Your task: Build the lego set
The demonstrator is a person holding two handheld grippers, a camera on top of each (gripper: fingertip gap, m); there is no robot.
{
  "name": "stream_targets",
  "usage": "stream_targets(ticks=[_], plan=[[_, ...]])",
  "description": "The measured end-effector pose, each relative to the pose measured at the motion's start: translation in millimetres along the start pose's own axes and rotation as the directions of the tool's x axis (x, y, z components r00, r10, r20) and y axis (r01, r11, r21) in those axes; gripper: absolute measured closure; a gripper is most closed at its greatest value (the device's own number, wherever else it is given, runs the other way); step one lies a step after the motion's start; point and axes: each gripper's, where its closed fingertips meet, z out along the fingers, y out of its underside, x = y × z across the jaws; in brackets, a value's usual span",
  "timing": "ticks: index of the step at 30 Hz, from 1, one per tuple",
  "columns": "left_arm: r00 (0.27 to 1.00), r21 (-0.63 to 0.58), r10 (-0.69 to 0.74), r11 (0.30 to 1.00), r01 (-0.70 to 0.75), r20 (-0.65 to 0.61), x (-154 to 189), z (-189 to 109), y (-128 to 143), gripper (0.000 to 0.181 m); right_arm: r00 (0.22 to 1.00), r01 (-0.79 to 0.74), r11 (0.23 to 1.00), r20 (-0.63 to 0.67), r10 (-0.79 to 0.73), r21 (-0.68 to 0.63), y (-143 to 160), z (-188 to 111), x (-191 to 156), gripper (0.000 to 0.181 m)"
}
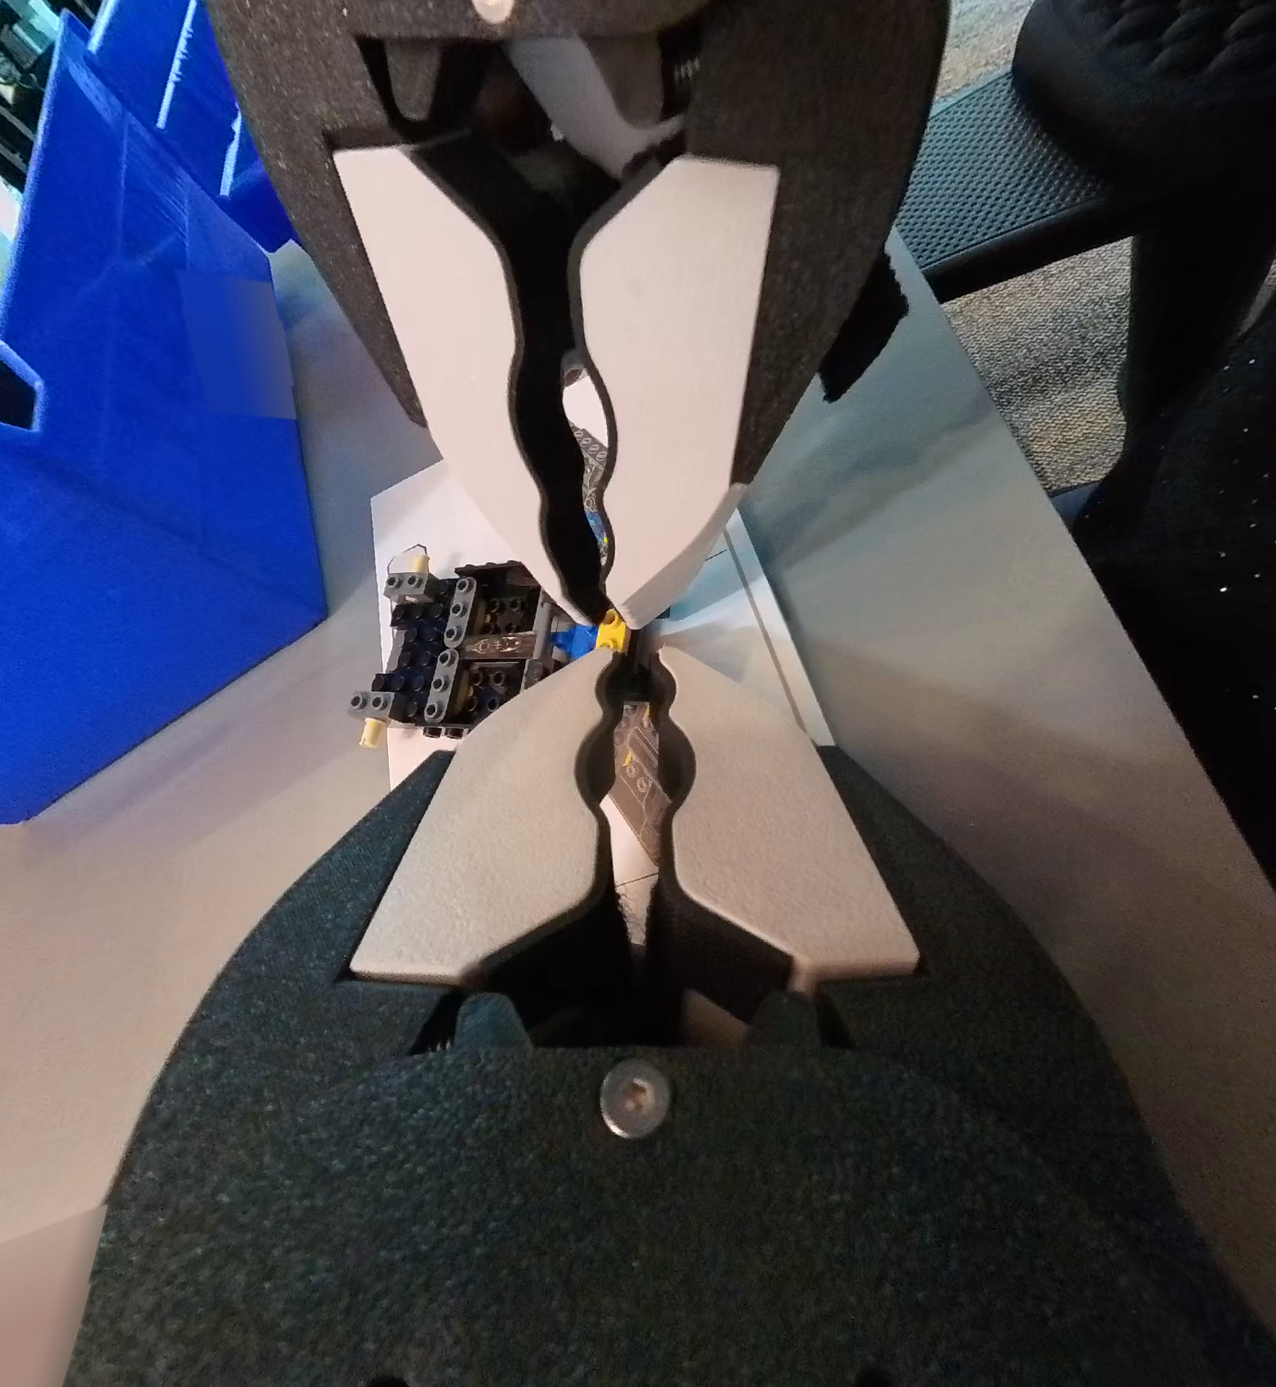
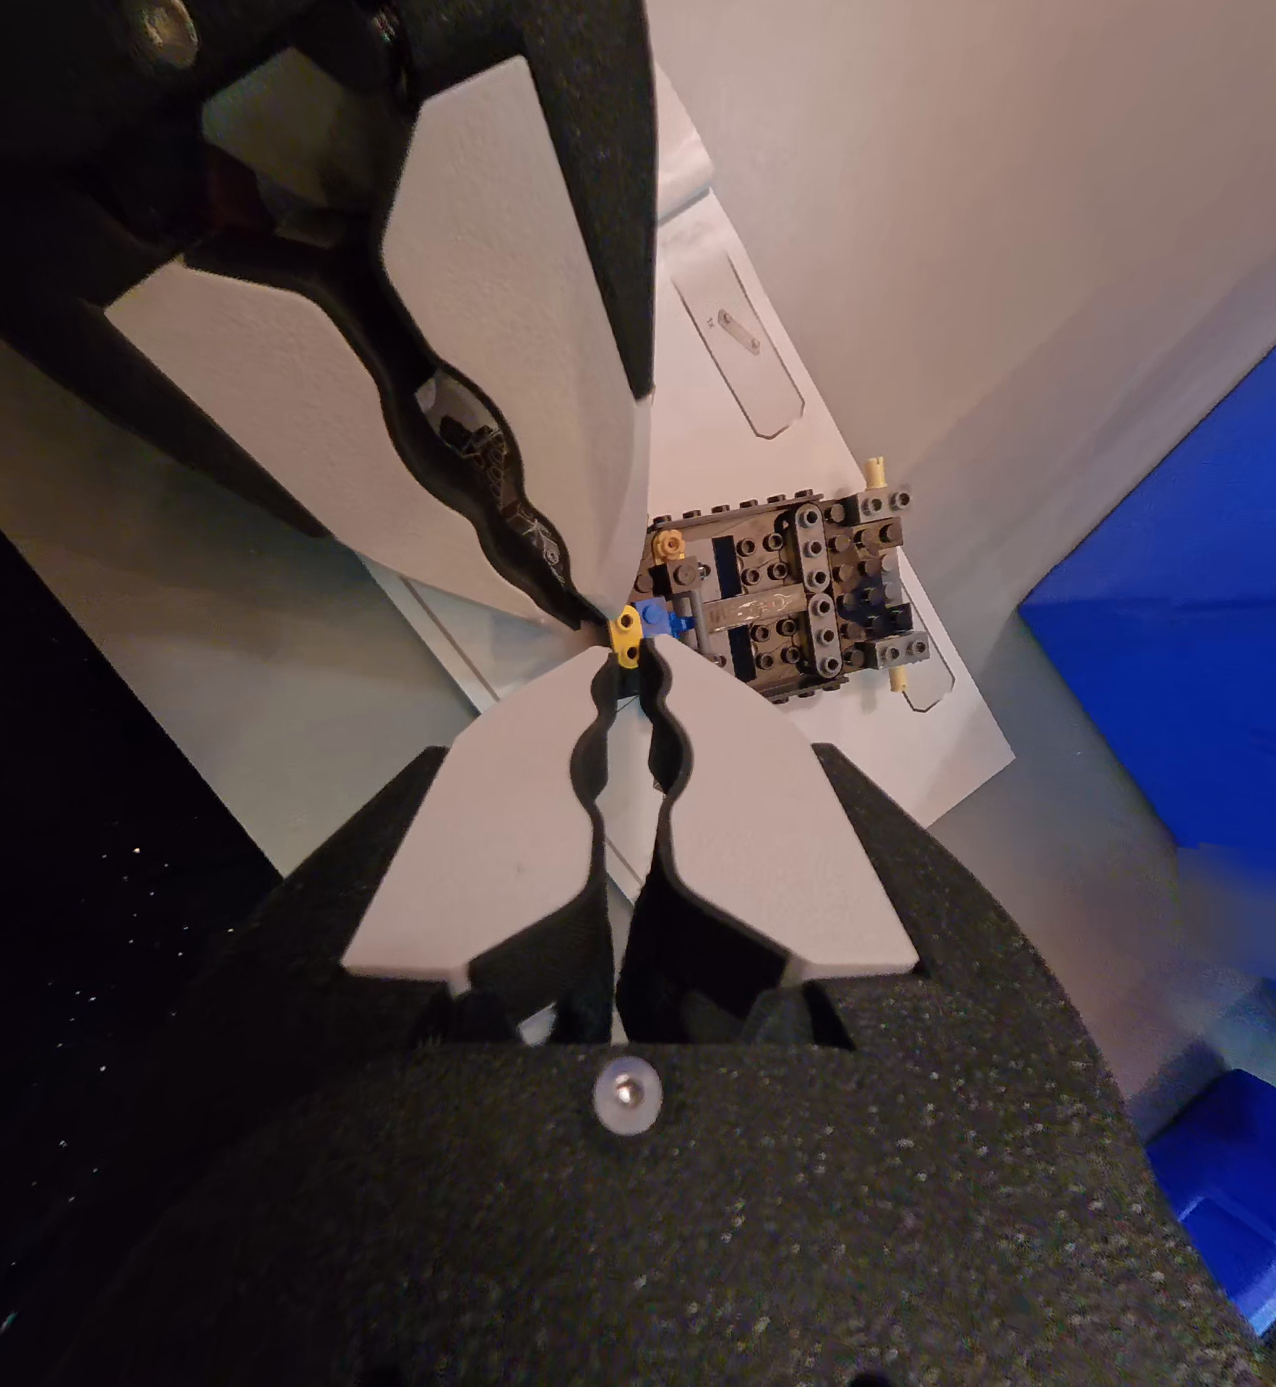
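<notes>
A small yellow piece (image 1: 611, 636) with a black part under it sits between the tips of both grippers, which meet tip to tip. My left gripper (image 1: 624, 660) is shut on it from below in the left wrist view. My right gripper (image 2: 629, 654) is shut on the same piece (image 2: 627, 636). The dark grey and black lego model (image 1: 455, 653) lies on a white instruction sheet (image 1: 425, 518), just beyond the held piece. In the right wrist view the model (image 2: 785, 600) shows a blue part (image 2: 657, 612) at the end nearest the yellow piece.
Large blue bins (image 1: 132, 450) stand close beside the model and also show in the right wrist view (image 2: 1183, 600). The grey table (image 1: 958, 713) ends at an edge on the other side, with a black chair (image 1: 1220, 525) beyond it. Only a small space, under 4 cm, lies between the two pairs of fingers.
</notes>
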Motion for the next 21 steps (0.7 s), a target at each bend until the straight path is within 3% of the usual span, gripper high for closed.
stream_targets(ticks=[21], plan=[[0.995,-0.009,-0.088,0.996,0.088,-0.037,-2.7,2.9,-0.5,0.180,0.996,-0.019,1.000,0.081,0.020,-0.019,0.7,1.9,2.2,0.181]])
